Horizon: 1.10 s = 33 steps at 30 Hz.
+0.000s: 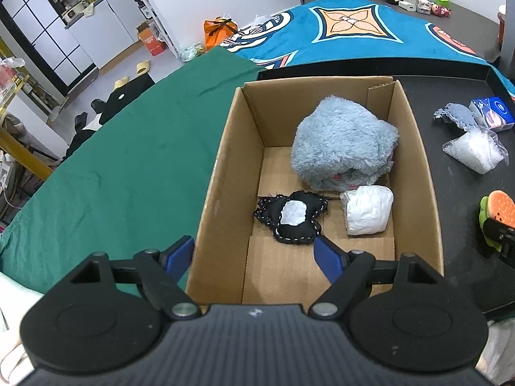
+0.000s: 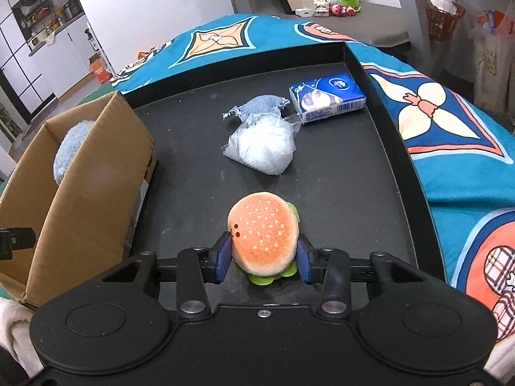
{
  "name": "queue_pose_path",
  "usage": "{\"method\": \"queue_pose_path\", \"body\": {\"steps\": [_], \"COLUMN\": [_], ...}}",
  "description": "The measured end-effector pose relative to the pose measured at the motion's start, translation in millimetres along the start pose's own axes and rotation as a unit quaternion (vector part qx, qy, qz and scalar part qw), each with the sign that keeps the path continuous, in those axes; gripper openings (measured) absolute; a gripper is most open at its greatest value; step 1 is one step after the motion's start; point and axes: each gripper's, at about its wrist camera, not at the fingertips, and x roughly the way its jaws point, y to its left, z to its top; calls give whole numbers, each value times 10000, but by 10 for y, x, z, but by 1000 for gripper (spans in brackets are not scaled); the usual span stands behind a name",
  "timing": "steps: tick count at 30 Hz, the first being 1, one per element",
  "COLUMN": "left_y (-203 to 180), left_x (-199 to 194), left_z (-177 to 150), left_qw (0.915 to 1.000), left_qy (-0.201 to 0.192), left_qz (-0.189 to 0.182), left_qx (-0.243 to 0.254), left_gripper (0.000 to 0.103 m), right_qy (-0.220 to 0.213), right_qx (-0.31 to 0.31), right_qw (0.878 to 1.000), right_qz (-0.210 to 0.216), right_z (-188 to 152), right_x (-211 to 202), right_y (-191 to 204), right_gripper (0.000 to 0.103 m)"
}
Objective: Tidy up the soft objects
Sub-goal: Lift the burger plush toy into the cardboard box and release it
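Already lying inside the cardboard box (image 1: 225, 167): a fluffy blue plush (image 1: 344, 144) at the far right, a black stitched cushion (image 1: 291, 217) near the middle of the floor, and a white wrapped bundle (image 1: 368, 214) just to its right. Standing on the left part of the black tray (image 2: 379, 173), this box, with a green cloth (image 1: 122, 148) spreading further left.

Remaining outside, on the tray: a burger plush (image 2: 263, 238) at the near side, a clear bag of white filling (image 2: 262, 148) further away, a small denim pouch (image 2: 262, 106) touching the bag at its far edge, and a blue tissue pack (image 2: 326, 98) at the far right. Judging from this, roughly halfway through, with four things waiting to go in, if the tissue pack counts as soft.

Gripping the burger plush with the right gripper (image 2: 264, 257): blue pads (image 2: 223, 259) pressing on both sides of the bun, jaws drawn in to about the width of the toy. Sitting low on the tray or barely above it; not possible to tell which.

Hovering over the near end of the box with the left gripper (image 1: 254, 257): jaws spread wide, one finger outside the left wall, the other inside, holding nothing and touching nothing visible.
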Motion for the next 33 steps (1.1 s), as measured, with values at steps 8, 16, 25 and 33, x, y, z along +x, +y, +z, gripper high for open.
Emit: {"method": "queue_pose_path", "body": {"steps": [8, 16, 25, 33], "left_y": [17, 118, 276, 431], "left_x": [-11, -16, -42, -64], "left_z": [-26, -33, -49, -111], "left_qw": [10000, 9999, 9991, 9977], "left_qy": [3, -58, -145, -225], "left_qz": [-29, -94, -197, -363], "left_qx": [-1, -106, -334, -531], "left_gripper": [80, 80, 80, 80], "right_qy": [-71, -271, -487, -672], "right_qx": [25, -6, -114, -288], "right_qw": [10000, 9996, 9987, 9972], "right_qz": [2, 15, 26, 159], "right_z": [30, 116, 221, 284], "right_x": [-82, -213, -396, -601], "right_y": [-6, 33, 160, 365], "right_gripper": [40, 40, 40, 40]}}
